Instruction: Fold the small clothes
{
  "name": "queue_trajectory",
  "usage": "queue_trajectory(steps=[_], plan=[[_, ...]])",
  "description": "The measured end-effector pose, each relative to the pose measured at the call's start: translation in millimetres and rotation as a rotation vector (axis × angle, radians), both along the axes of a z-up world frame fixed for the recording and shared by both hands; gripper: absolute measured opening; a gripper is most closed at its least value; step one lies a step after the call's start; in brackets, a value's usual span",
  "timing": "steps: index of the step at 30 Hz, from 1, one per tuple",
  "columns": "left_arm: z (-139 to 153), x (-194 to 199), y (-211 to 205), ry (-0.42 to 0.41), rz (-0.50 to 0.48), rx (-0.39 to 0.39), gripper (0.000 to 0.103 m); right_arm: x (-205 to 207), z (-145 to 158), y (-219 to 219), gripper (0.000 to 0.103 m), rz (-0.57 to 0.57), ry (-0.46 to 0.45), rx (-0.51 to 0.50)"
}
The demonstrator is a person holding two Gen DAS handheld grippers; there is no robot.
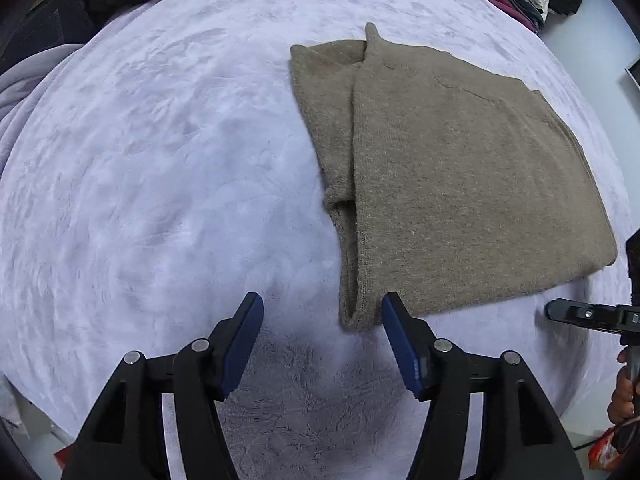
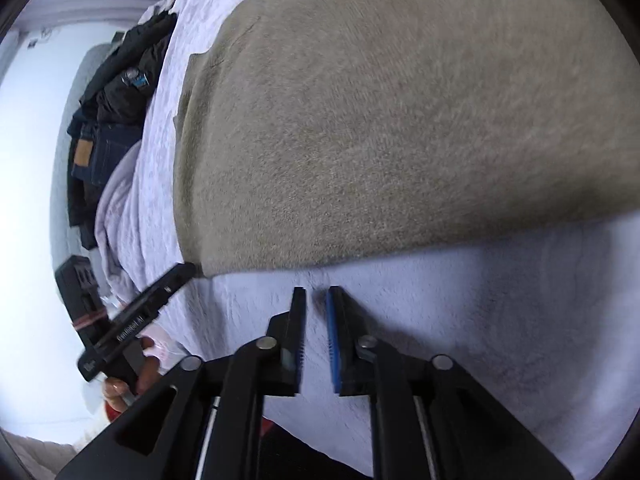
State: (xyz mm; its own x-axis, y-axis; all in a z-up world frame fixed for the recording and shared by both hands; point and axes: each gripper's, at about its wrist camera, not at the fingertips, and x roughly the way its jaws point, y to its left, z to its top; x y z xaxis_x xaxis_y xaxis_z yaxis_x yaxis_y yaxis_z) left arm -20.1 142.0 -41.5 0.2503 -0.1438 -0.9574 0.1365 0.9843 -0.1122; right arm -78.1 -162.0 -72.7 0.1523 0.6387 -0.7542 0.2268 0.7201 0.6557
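Sweater partly folded, both grippers empty

Your taupe knit sweater (image 1: 460,168) lies flat on the lilac plush blanket (image 1: 160,160), one side folded in; further folds likely remain. Left gripper (image 1: 322,320) fingers apart at its near corner; right gripper (image 2: 316,300) fingers narrowly apart beside its edge.

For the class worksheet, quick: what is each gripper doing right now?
Left gripper: open, holding nothing, at the sweater corner.
Right gripper: slightly open, empty, over the blanket.
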Motion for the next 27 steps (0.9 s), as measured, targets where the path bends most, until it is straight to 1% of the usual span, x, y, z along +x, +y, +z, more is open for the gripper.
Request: queue_trajectory(steps=[1,2,4,6,7,8,10,13,15,17,18,20,21,23,24,25,26,27], plan=[[2,0,0,-0.010,0.012,0.011,0.068,-3,7,-4,0.051,0.014,-0.019,-0.020],[6,0,-1,-0.021,0.019,0.023,0.068,-3,16,-8,0.063,0.022,-0.045,-0.040],[13,2,-4,-0.039,0.024,0.029,0.068,-3,40,-20,0.063,0.027,-0.115,-0.088],[17,7,-14,-0.051,0.029,0.024,0.068,1,62,-38,0.057,0.013,-0.187,-0.132],[19,10,-20,-0.057,0.027,0.027,0.068,5,68,-47,0.051,-0.002,-0.208,-0.158],[18,12,-26,-0.061,0.024,0.034,0.068,8,73,-56,0.049,-0.021,-0.219,-0.199],[13,19,-40,-0.057,0.030,0.066,0.068,15,73,-75,0.049,-0.063,-0.213,-0.271],[0,24,-46,-0.034,0.060,0.079,0.068,21,65,-106,0.049,-0.136,-0.194,-0.296],[-12,27,-46,-0.013,0.080,0.124,0.068,22,58,-122,0.048,-0.165,-0.162,-0.391],[-19,27,-40,0.006,0.095,0.106,0.068,19,59,-138,0.049,-0.214,-0.180,-0.378],[-20,27,-38,0.010,0.099,0.099,0.068,17,64,-146,0.049,-0.237,-0.203,-0.395],[-21,28,-36,0.013,0.095,0.093,0.068,21,68,-155,0.051,-0.237,-0.220,-0.434],[-21,28,-36,0.015,0.092,0.094,0.068,25,64,-161,0.051,-0.221,-0.213,-0.422],[-21,30,-37,0.019,0.088,0.100,0.068,32,52,-168,0.051,-0.183,-0.165,-0.386],[-20,30,-37,0.019,0.087,0.100,0.068,33,47,-172,0.049,-0.166,-0.135,-0.371],[-20,30,-37,0.018,0.083,0.100,0.068,34,42,-172,0.032,-0.157,-0.115,-0.343],[-19,30,-38,0.017,0.079,0.101,0.068,31,39,-172,0.005,-0.150,-0.110,-0.310],[-19,29,-38,0.016,0.075,0.099,0.068,27,38,-173,0.005,-0.135,-0.109,-0.304]])
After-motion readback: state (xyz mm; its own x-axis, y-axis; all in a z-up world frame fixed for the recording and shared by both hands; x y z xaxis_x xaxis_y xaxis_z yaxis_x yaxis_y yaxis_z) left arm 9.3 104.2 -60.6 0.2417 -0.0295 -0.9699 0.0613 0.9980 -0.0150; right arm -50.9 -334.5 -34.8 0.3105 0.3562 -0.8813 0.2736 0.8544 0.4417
